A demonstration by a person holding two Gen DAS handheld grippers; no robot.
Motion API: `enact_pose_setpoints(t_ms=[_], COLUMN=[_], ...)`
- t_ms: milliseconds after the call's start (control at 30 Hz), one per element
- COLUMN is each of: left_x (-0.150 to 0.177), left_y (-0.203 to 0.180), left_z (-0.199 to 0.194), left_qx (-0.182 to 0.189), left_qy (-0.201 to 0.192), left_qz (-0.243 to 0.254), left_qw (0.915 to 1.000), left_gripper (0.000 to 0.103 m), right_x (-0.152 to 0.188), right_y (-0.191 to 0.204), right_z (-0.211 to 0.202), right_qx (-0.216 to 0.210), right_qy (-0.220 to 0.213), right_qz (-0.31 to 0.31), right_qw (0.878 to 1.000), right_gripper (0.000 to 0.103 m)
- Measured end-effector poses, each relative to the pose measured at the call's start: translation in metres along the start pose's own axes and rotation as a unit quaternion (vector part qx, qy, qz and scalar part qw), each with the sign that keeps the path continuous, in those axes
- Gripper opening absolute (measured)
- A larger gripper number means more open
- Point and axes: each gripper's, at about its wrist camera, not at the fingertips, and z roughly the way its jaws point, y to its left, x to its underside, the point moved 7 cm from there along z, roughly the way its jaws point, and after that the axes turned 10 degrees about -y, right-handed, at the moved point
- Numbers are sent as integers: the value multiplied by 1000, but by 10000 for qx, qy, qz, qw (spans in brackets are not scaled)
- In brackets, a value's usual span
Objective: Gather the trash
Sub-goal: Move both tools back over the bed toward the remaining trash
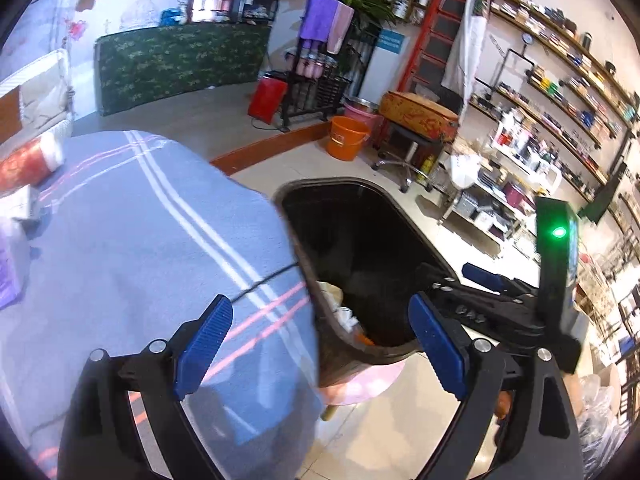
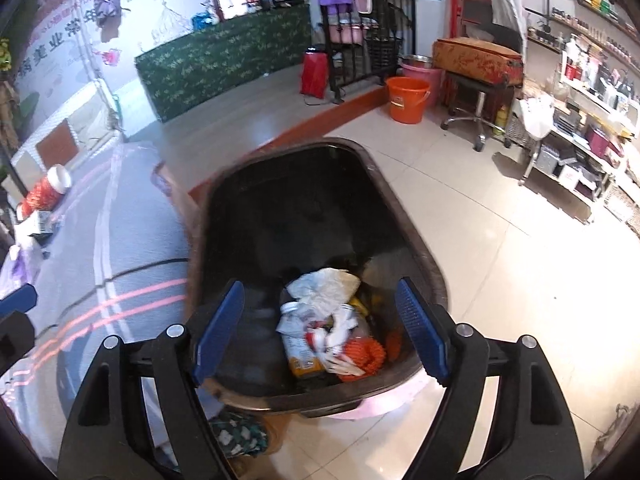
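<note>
Hovering over the room's tiled floor [image 2: 500, 248], I am looking down at a table draped in a blue-grey striped cloth [image 1: 132, 232], which is filling the nine o'clock side of both views. Butted against its edge, the dark brown trash bin [image 2: 404, 216] is sitting at centre, I judge so that rubbish can go straight in from the tabletop. My right gripper [image 2: 320, 332] is hanging directly above the bin's mouth with its jaws spread wide and nothing between them, which suggests a drop just made. Below it, at six o'clock in the bin, the collected trash [image 2: 328, 320] is lying in a heap: crumpled white paper, a bottle, something orange. My left gripper [image 1: 320, 340] is straddling the bin's near rim, jaws likewise apart and empty. More litter [image 2: 38, 220] is waiting on the table's far end at nine o'clock, well apart from both grippers.
</note>
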Motion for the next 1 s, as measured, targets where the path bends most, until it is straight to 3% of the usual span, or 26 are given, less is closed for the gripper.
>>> enact_pose_setpoints(t_ms=[100,300,500,633,800,900,1000], left_x=[1,12,23,32,26,18,13], left_y=[26,92,179,247,316,352,375], left_z=[-14,-50,-92,-122,-144,-138,-121], left_qx=[-211,-930,-1855,-2276,-2860,-3065,-2984], left_qy=[-55,-160,-270,-306,-386,-251,-14], left_qz=[-222,-510,-897,-1506,-1729,-1615,-1624], left_qw=[9995,9942,9782,9615,9417,9377,9405], left_gripper=[88,88,88,87,83,82,79], right_x=[-5,-10,-4,6,14,16,15], right_y=[24,96,168,219,262,284,304], right_z=[-5,-6,-6,-13,-17,-16,-15], right_qx=[-286,-987,-1638,-1988,-2246,-2357,-2467], right_qy=[-62,-55,105,136,184,244,288], right_qz=[4,-377,-788,-1167,-1508,-1639,-1744], right_qw=[9996,9944,9833,9730,9625,9576,9528], right_gripper=[84,84,84,84,84,84,84])
